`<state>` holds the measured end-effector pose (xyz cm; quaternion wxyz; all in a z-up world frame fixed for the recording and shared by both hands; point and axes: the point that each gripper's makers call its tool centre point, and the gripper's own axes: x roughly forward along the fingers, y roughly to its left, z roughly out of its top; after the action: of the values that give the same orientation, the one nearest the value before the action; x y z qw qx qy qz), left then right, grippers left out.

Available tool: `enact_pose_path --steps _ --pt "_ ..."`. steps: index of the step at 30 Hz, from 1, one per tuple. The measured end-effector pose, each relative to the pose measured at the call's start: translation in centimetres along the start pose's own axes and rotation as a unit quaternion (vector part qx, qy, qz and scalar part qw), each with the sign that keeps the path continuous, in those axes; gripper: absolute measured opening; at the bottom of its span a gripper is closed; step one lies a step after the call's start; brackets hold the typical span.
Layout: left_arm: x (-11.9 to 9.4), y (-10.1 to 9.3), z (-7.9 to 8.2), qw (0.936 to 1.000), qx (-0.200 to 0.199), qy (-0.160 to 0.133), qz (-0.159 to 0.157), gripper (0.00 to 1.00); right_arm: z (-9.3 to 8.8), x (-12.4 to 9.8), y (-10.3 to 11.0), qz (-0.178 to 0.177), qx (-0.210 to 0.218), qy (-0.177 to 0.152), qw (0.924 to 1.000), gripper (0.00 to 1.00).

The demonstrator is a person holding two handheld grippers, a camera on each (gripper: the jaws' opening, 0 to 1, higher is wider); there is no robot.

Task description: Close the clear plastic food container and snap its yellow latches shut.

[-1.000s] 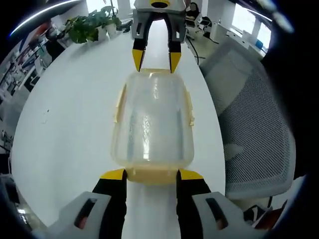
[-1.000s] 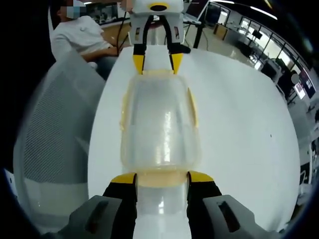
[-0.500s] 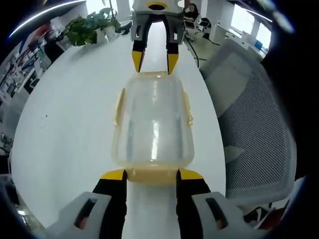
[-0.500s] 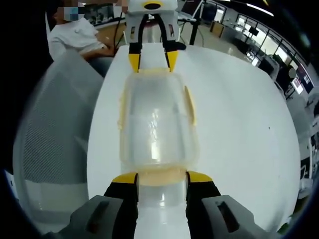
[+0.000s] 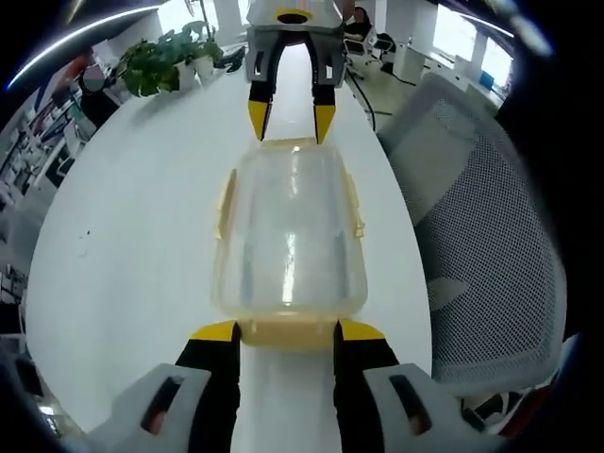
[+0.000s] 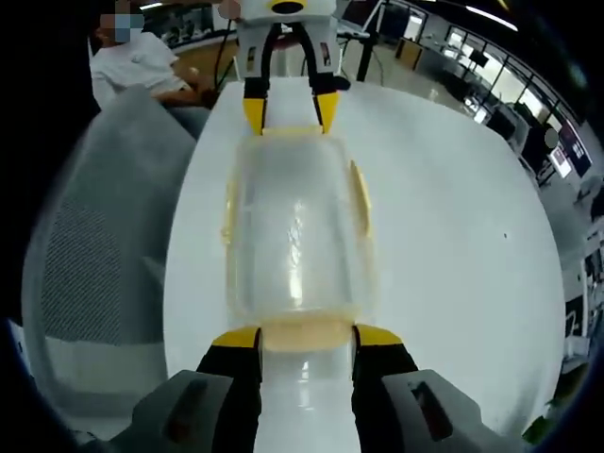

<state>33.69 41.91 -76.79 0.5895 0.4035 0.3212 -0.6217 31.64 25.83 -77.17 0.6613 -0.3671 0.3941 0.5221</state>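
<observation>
Two grippers, one at each short end of the container. Left gripper (image 5: 287, 330): jaws parted about as wide as the near end latch (image 5: 288, 331), yellow tips flanking it; whether they press on it I cannot tell. Right gripper (image 6: 307, 337): same stance at the opposite end latch (image 6: 307, 332), tips on either side, no firm clamp visible. Each gripper also appears at the far end of the other's view, jaws spread, tips just beside the far end.

Item: clear plastic food container (image 5: 289, 231), lying on the white table (image 5: 142, 189), near the edge beside a grey mesh chair (image 5: 491, 217). Long axis runs straight from one gripper to the other.

Progress, as judged: lid (image 6: 294, 226) sits on the body, so closing looks done. Side latches (image 5: 356, 203) stand slightly proud of the wall and look unsnapped; end latches appear folded down, seating unconfirmed. Remaining: press home the latches.
</observation>
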Motion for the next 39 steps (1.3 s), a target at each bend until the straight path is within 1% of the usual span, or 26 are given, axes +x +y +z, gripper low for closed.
enact_pose_path --steps 12,29,39 --pt "0.7 0.2 1.5 0.9999 0.008 -0.009 0.000 0.37 -1.3 -0.8 -0.2 -0.012 0.001 0.007 0.9999 0.35" --pt "1.6 0.5 2.7 0.9998 0.010 -0.016 -0.002 0.37 -2.7 -1.4 -0.4 -0.019 0.004 0.016 0.9997 0.35" --pt "2.1 0.6 3.8 0.9997 0.012 -0.020 -0.005 0.37 -3.7 -2.1 -0.5 -0.025 0.010 0.020 0.9994 0.35"
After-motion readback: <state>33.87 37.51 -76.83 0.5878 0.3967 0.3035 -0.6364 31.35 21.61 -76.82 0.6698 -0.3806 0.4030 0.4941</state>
